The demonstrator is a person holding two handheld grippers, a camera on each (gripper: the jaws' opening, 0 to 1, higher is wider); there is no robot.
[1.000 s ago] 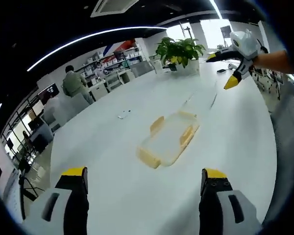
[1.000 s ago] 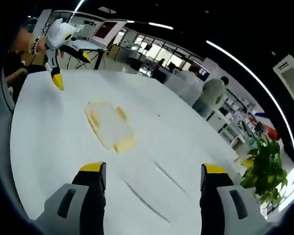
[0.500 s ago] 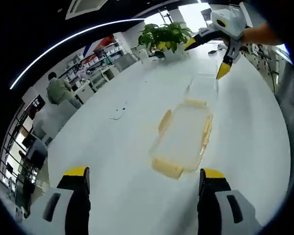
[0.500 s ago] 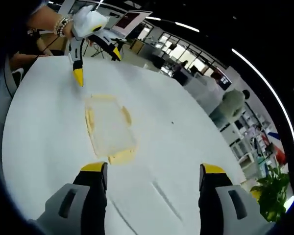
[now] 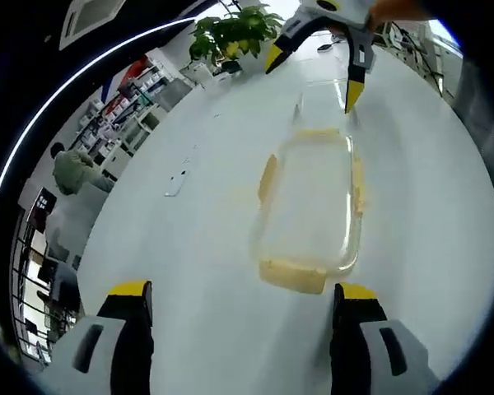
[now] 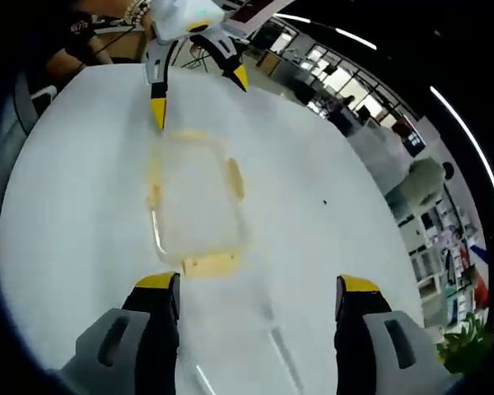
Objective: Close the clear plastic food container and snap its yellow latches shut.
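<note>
Risk, judged: light, clear container (image 5: 313, 206) likely to skid on smooth white worktop (image 5: 189, 247) if pressed from one end only; lid hard to tell apart from base, so misaligned closing possible; yellow latches liable to slip off a gripper tip if pushed at an angle, leaving one side unsnapped. Whether lid already seated: cannot tell.

Left gripper view, left to right:
- Seated person (image 5: 72, 171) at 9 o'clock, far across room, beside shelving.
- Small flat object (image 5: 176, 183) on worktop at 10 o'clock, well apart from container.
- Left gripper (image 5: 240, 298): jaws spread wide at 6 o'clock, holding nothing, touching nothing, near end of container just beyond tips.
- Container at centre, lying flat, long axis toward 12 o'clock; side latches (image 5: 267, 178) on both long sides, end latch (image 5: 293, 276) nearest.
- Potted plant (image 5: 230, 33) at 12 o'clock, far edge of worktop.
- Right gripper (image 5: 311, 72) at 1 o'clock, above far end of container, jaws parted, empty.

Right gripper view, left to right:
- Left gripper (image 6: 199, 92) at 11 o'clock, jaws parted, one yellow tip just over far edge of container; contact not clear.
- Container (image 6: 196, 206) at centre-left, end latch (image 6: 210, 264) nearest.
- Right gripper (image 6: 257, 296): jaws wide apart at 6 o'clock, empty, near end latch just ahead of left jaw.
- Seated person (image 6: 424, 177) at 3 o'clock, distant.
</note>
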